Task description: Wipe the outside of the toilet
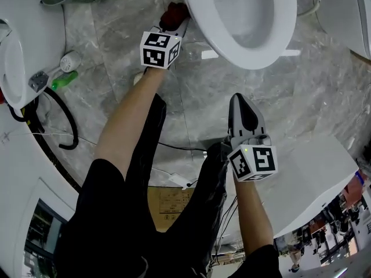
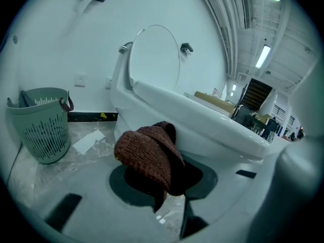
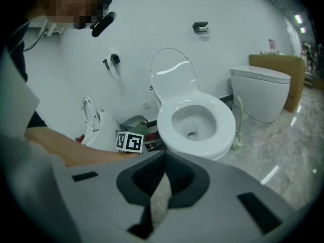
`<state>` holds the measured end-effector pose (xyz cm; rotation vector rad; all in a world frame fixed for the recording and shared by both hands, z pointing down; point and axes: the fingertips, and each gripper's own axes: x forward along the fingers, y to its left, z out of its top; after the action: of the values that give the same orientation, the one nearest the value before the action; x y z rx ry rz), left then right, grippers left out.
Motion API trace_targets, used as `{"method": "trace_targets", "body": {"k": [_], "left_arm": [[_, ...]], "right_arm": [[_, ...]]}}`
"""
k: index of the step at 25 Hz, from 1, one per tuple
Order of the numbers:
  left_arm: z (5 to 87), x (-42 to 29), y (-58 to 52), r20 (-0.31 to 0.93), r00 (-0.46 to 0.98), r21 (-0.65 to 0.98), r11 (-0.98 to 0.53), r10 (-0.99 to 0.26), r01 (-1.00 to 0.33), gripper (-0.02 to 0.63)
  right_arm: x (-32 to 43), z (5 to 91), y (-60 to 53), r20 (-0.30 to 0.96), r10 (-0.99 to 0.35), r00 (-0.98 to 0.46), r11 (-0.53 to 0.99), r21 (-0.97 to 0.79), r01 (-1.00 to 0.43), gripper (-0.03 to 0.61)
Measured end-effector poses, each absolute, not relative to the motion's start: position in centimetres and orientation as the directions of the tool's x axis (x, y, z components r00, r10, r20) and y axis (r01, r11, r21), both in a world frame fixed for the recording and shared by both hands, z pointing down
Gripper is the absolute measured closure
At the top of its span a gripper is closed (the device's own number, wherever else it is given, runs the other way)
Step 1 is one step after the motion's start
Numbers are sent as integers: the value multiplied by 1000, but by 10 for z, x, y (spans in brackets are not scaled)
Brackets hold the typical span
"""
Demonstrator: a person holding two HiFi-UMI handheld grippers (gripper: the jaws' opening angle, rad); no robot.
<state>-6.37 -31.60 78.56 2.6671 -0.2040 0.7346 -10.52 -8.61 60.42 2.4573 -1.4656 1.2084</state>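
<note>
The white toilet [image 1: 246,25] stands at the top of the head view with its lid up. A dark brown knitted cloth [image 1: 174,15] is pressed against the bowl's left outer side, and my left gripper [image 1: 172,22] is shut on it. In the left gripper view the cloth [image 2: 149,156] hangs folded over the jaws, right beside the bowl's outer wall [image 2: 202,123]. My right gripper [image 1: 239,100] hovers over the floor in front of the bowl, shut with nothing in it. In the right gripper view the gripper [image 3: 164,155] points at the toilet [image 3: 197,120] from a distance.
A second toilet [image 1: 26,39] stands at the left, with a green bottle [image 1: 64,80] and a black cable [image 1: 66,123] by it. A green basket [image 2: 43,123] and a scrap of paper [image 2: 88,140] lie behind the bowl. A third toilet [image 3: 260,97] stands to the right.
</note>
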Motion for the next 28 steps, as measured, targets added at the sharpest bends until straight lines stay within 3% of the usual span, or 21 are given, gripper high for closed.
{"method": "trace_targets", "body": {"k": [13,28], "left_arm": [[781,-85,-248,540,818,326,-847,-198,-420,509],[785,-88,-154,546,804,322,-827,-236,-461,508]], "right_arm": [[-86,586,18,621,-736,270,-563,-340,-753,577],[-72,582,92,583,-777,238,-502,-344,-793,577]]}}
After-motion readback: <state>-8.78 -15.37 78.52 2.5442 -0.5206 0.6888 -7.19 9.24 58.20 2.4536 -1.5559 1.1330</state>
